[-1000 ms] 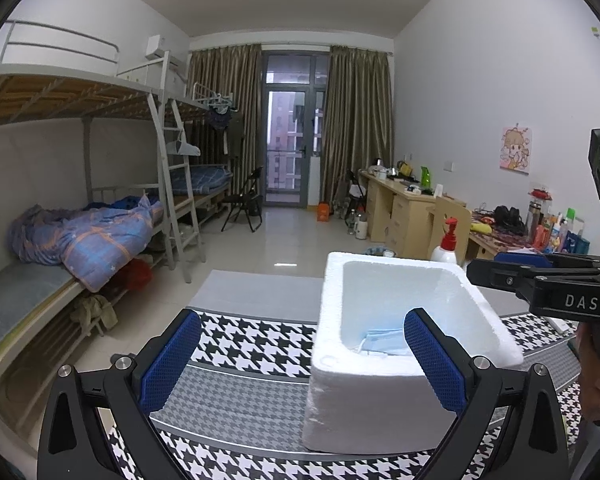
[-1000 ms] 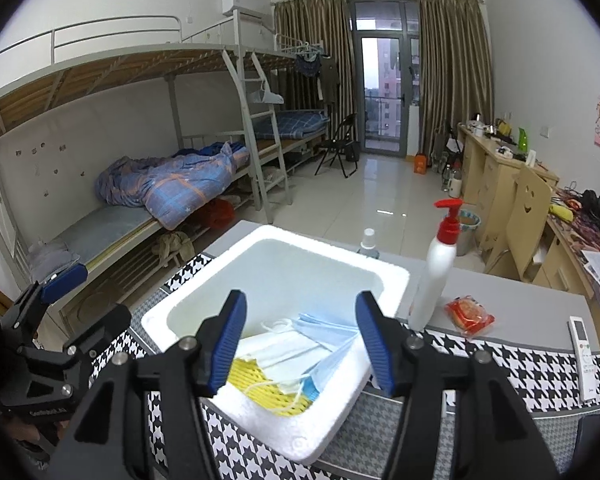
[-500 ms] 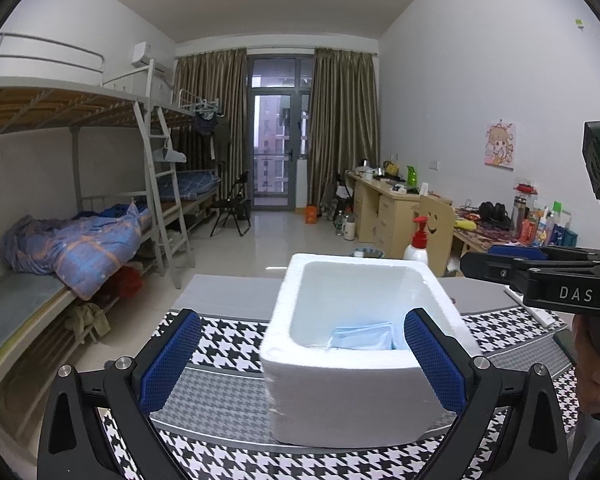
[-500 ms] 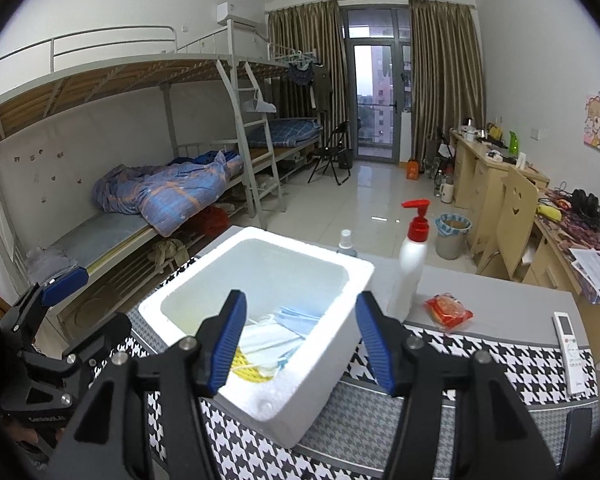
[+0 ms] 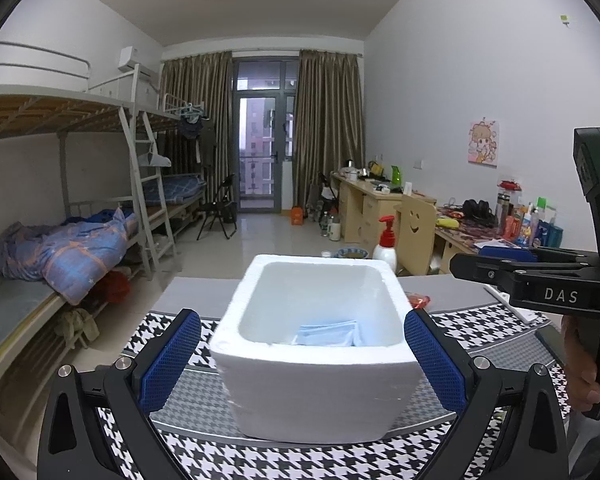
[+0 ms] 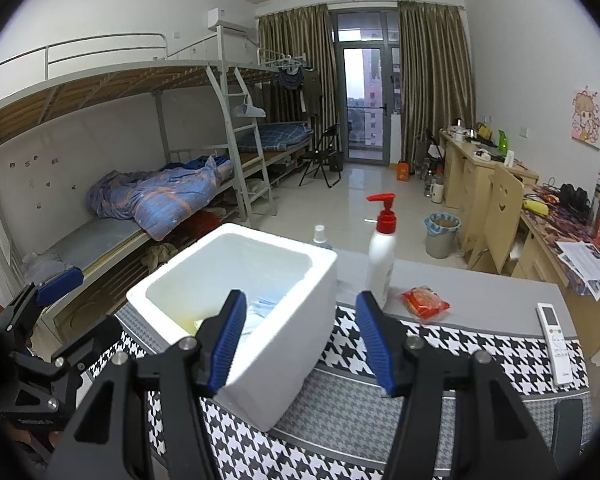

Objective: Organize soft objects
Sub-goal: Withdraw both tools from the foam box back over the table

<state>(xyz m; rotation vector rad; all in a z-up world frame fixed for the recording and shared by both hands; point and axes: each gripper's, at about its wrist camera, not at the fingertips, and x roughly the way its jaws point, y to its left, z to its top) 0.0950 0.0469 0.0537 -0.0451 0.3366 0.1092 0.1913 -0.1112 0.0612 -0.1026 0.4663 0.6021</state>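
Inside the foam box (image 5: 312, 344) on the houndstooth surface (image 6: 440, 344), masks (image 5: 327, 333) are already gathered; both grippers' fingers (image 5: 171, 358) (image 6: 227, 340) are held apart, empty. Another soft item must be sought.

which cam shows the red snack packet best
The right wrist view: the red snack packet lies in full sight on the grey table, right of the pump bottle. The left wrist view shows only a sliver past the foam box.
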